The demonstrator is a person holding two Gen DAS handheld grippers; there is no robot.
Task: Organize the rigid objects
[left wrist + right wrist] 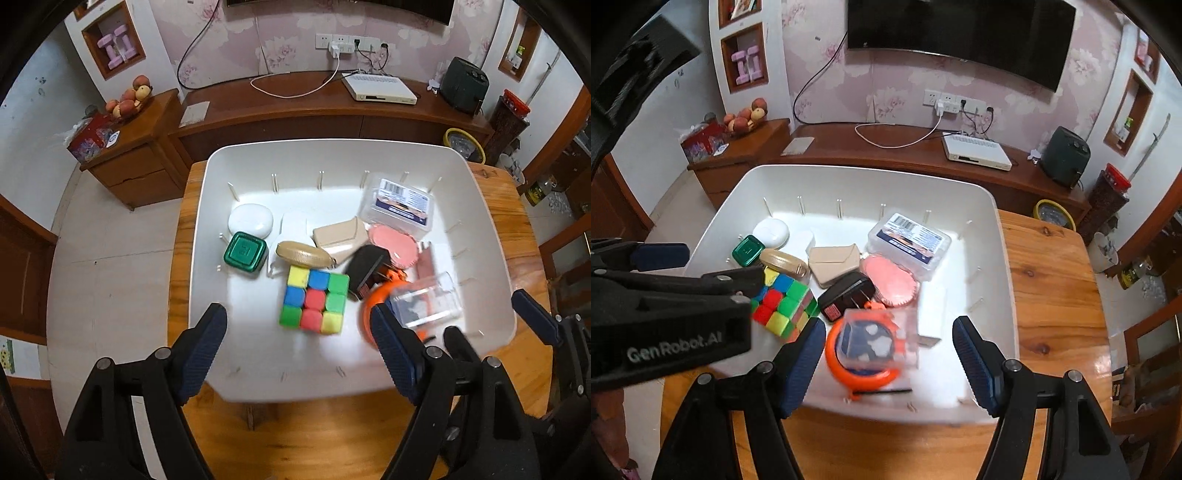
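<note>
Both grippers, left [299, 350] and right [888, 362], hover jaws spread, holding nothing, over the white bin [332, 155]. Rubik's cube [314, 301] inside; the clear box [882, 341] beside it looks blurred, maybe atop the orange ring [849, 373].

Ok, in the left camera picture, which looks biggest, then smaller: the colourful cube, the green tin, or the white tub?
1. white tub, by far
2. colourful cube
3. green tin

The cube sits nearer the camera than the tin, so their true gap is unsure.

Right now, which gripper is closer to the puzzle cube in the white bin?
Left. The left gripper hangs open right over the puzzle cube, one finger crossing it in the right wrist view. The right gripper hangs open further along, over the orange reel.
</note>
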